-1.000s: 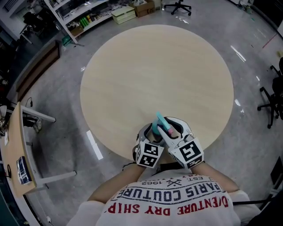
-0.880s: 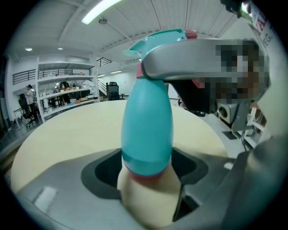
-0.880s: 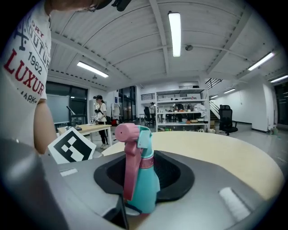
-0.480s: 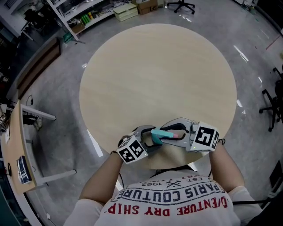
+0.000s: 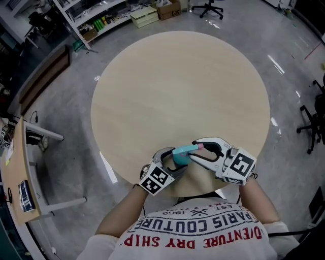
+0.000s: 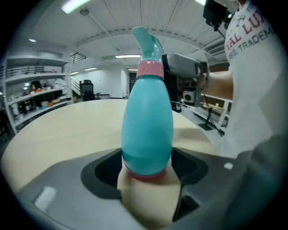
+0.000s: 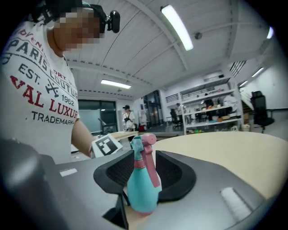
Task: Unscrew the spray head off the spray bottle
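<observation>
A teal spray bottle with a pink collar and trigger hangs above the near edge of the round table, its head pointing right. My left gripper is shut on the bottle's base. My right gripper sits around the spray head from the right. Its jaws have just been opening, and the head stands between the black pads with gaps on both sides. In the left gripper view the spray head rises in front of the right gripper.
The pale wooden tabletop stretches away from me with nothing else on it. Shelves and cardboard boxes stand at the far left, a desk at the left, and an office chair at the right.
The bottle pointed away from me a second ago and now lies pointing right. The right gripper has swung out to the right side, and the left has rolled with the bottle.
</observation>
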A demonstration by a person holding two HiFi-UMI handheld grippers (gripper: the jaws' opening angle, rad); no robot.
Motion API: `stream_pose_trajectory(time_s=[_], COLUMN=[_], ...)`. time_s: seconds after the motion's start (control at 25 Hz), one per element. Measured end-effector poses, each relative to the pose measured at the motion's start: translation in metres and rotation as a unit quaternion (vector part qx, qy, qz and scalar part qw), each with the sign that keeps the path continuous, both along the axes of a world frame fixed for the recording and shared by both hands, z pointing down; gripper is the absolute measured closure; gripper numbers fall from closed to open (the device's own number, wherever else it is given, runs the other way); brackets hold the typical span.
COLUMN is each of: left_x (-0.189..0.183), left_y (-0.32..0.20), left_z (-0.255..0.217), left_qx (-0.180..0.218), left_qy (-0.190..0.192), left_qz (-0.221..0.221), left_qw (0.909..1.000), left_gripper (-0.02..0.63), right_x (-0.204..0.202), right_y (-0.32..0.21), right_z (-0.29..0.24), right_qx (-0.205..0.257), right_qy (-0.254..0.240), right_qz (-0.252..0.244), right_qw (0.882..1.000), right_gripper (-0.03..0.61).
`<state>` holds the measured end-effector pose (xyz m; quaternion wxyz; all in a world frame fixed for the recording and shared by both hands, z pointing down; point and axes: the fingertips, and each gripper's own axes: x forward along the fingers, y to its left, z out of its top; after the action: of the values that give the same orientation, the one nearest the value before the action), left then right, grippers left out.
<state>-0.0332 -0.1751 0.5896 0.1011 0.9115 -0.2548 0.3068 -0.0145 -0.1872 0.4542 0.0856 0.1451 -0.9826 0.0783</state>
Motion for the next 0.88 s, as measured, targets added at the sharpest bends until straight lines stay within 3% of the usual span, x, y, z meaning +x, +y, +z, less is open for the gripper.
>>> stream_pose_trajectory(time_s=[0.12, 0.32, 0.68, 0.88], left_x=[-0.002, 0.000, 0.008, 0.008], left_y=[-0.008, -0.016, -0.013, -0.008], left_z=[0.002, 0.000, 0.001, 0.002], left_qx=[0.010, 0.010, 0.015, 0.016], left_qy=[-0.006, -0.014, -0.020, -0.021], left_qz=[-0.088, -0.178, -0.224, -0.189], left_qw=[0.9960, 0.9839, 0.9743, 0.9816], left_gripper=[0.274, 0.274, 0.273, 0.275], right_x=[0.021, 0.016, -0.010, -0.011], right_y=[-0.004, 0.010, -0.005, -0.003], right_z=[-0.005, 0.004, 0.019, 0.018], right_qx=[0.011, 0.006, 0.023, 0.031], right_qy=[-0.006, 0.015, 0.039, 0.041], right_qz=[0.083, 0.125, 0.172, 0.134], right_qw=[0.996, 0.992, 0.984, 0.990], right_gripper=[0.434, 0.436, 0.436, 0.448])
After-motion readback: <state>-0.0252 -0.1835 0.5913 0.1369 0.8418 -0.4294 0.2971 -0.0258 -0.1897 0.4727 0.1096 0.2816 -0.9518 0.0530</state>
